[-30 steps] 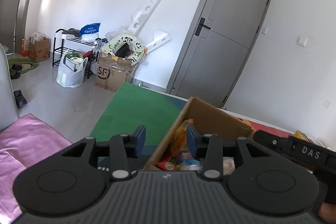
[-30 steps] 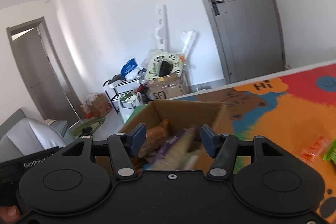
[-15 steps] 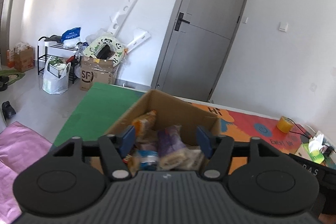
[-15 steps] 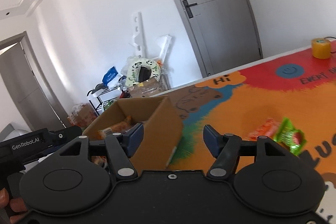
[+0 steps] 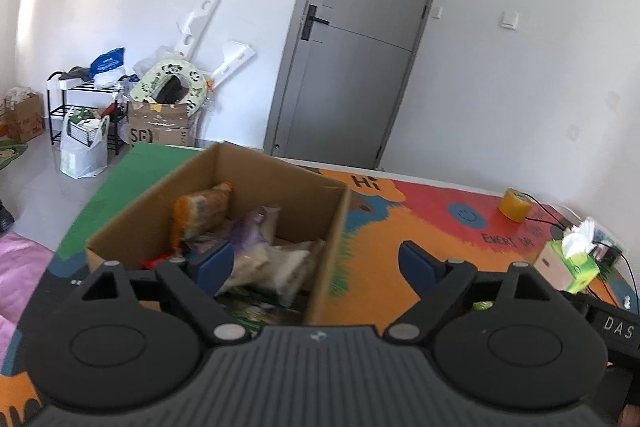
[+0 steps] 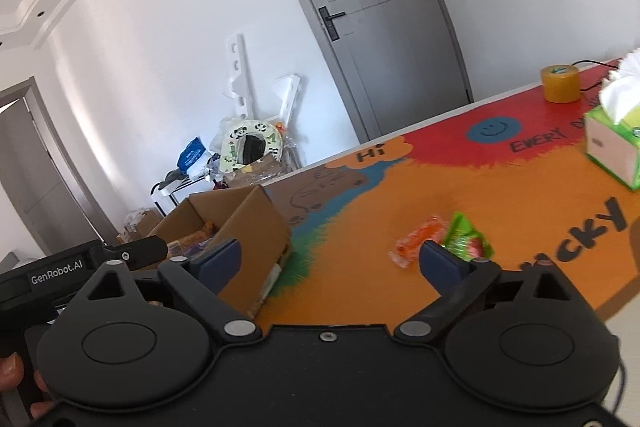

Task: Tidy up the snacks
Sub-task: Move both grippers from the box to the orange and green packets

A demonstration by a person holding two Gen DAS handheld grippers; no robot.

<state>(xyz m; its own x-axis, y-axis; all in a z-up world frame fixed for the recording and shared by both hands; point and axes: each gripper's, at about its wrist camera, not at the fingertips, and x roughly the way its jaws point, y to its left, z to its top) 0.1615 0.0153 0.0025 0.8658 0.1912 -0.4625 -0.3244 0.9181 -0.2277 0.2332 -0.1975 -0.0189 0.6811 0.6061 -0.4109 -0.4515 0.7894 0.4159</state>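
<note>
A brown cardboard box (image 5: 328, 227) stands on the colourful table mat, holding several snack packets such as an orange-ended bag (image 5: 204, 211) and a pale purple one (image 5: 260, 227). My left gripper (image 5: 316, 263) hovers at the box's right wall, its jaws opening with nothing gripped. In the right wrist view the same box (image 6: 256, 223) sits at left. An orange packet (image 6: 420, 239) and a green packet (image 6: 468, 239) lie loose on the mat. My right gripper (image 6: 328, 263) is near them, jaws opening and empty.
A green tissue box (image 6: 612, 143) and a yellow tape roll (image 6: 560, 83) sit on the far right of the mat (image 6: 520, 187). A grey door, cartons and a shoe rack stand beyond the table. The table's near edge runs at right.
Both grippers swung right, away from over the box, and their jaws spread wide. The loose orange and green packets came into the right wrist view.
</note>
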